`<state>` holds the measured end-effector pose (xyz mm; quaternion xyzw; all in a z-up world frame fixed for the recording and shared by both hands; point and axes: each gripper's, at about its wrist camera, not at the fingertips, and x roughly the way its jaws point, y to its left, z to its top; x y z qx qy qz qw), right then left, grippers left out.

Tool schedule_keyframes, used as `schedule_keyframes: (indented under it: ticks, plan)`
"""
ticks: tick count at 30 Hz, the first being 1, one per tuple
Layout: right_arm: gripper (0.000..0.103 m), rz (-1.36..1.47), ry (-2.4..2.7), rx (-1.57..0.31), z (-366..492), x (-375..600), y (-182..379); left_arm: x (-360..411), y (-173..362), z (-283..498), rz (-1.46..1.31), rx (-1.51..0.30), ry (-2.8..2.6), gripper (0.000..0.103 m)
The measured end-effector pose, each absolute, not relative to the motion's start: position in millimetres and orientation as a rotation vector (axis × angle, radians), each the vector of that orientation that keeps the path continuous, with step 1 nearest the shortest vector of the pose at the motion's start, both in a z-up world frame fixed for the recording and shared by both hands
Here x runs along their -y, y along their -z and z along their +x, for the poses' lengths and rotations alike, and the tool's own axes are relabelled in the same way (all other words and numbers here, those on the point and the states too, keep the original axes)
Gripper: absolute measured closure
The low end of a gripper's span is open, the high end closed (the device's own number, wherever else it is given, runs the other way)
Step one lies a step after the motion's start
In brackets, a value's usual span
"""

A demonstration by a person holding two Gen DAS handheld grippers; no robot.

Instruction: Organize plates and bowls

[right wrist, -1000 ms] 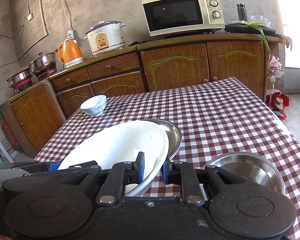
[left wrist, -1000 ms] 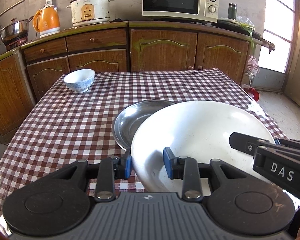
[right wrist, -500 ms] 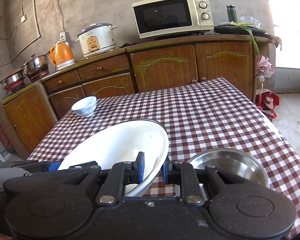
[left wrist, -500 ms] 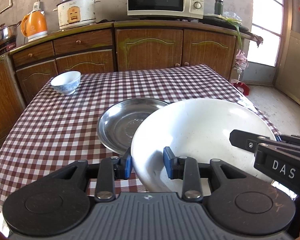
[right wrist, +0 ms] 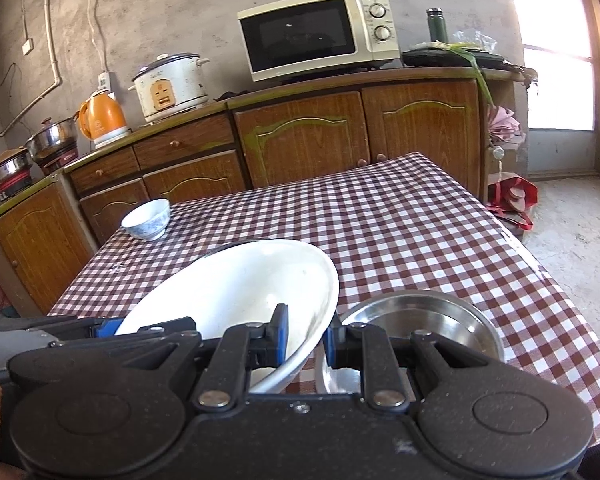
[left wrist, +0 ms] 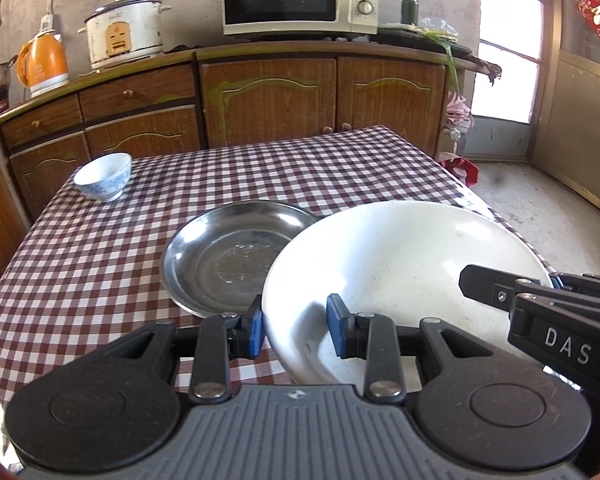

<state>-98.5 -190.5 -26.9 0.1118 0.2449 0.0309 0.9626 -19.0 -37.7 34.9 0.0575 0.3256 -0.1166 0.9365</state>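
While both grippers carry the white plate [left wrist: 404, 264] above the checked tablecloth [left wrist: 100, 256], the relation that matters is plate versus steel plate [left wrist: 228, 260]. Left gripper [left wrist: 294, 326] is clamped on the plate's near-left rim, one pad outside, one inside the dish; right gripper [right wrist: 306, 336] is clenched on the opposite rim, so the plate spans between the two sets of jaws, tilted, not resting on the cloth. Steel plate lies on the table ahead-left of the left jaws, partly under the white plate's far-left edge. Left hand is the nearer one to it. My read: the stack target is that steel plate, so the carry needs to go forward and left, then level out. Steel bowl [right wrist: 420, 320] sits just ahead-right of the right jaws, near the rim; clip risk. Blue-patterned bowl [left wrist: 104, 176] is far ahead-left, well apart.
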Motion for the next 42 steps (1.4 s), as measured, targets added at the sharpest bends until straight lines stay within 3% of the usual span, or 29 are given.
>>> schedule_keyframes:
  ticks: [42]
  plan:
    - [0.080, 0.346, 0.147, -0.593, -97.6, 263.2, 79.8, 105.1, 17.7, 6.4, 0.225, -0.771, 0.439, 0.071]
